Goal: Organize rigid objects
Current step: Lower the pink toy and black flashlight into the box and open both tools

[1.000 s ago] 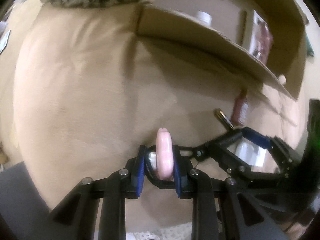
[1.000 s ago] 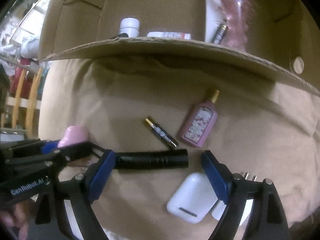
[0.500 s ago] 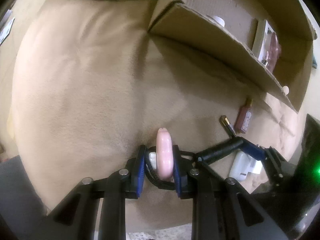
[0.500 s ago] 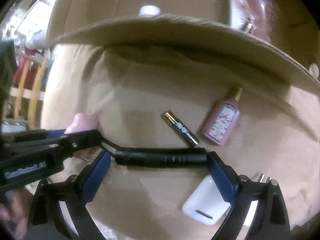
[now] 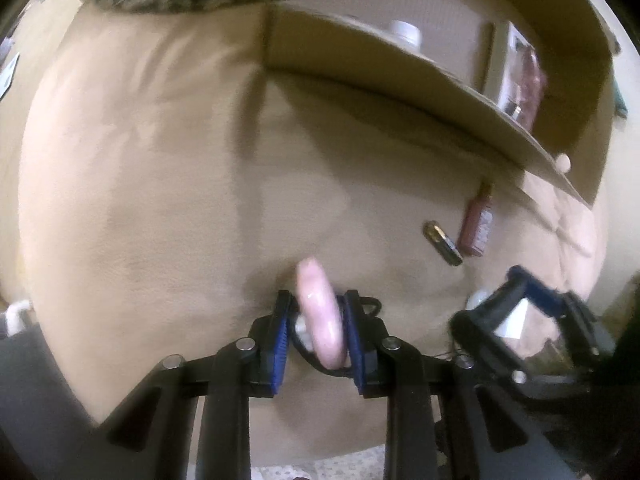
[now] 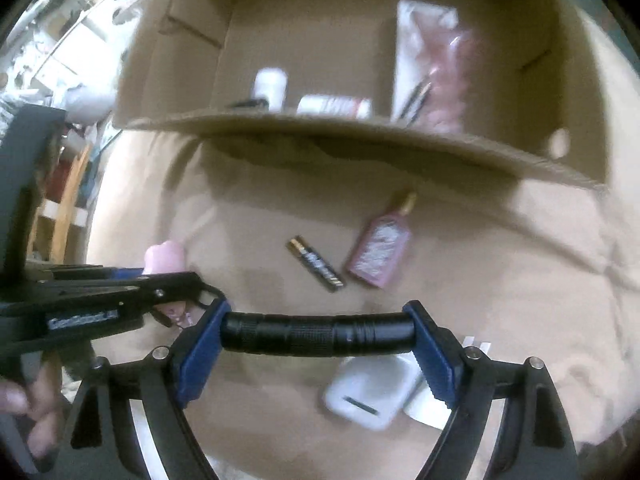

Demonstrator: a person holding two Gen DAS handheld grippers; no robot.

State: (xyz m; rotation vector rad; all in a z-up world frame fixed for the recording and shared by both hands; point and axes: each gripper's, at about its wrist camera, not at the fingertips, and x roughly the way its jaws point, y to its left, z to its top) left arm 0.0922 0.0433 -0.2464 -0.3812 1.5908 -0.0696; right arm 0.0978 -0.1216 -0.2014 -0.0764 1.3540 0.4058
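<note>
The right claw [image 6: 318,334], whose jaws have just been closing, clamps the black flashlight [image 6: 318,334] end to end, lengthwise, so it stays level above the beige cushion [image 6: 500,300]. The left claw [image 5: 316,334] pinches a pink object [image 5: 320,320], both ready for the cardboard box [image 6: 360,136] ahead.

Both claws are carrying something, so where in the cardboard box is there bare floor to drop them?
Bare floor lies left of the white bottle and behind the white tube. The right side is crowded by the pink packet. The near wall of the cardboard box hides the front strip.
</note>
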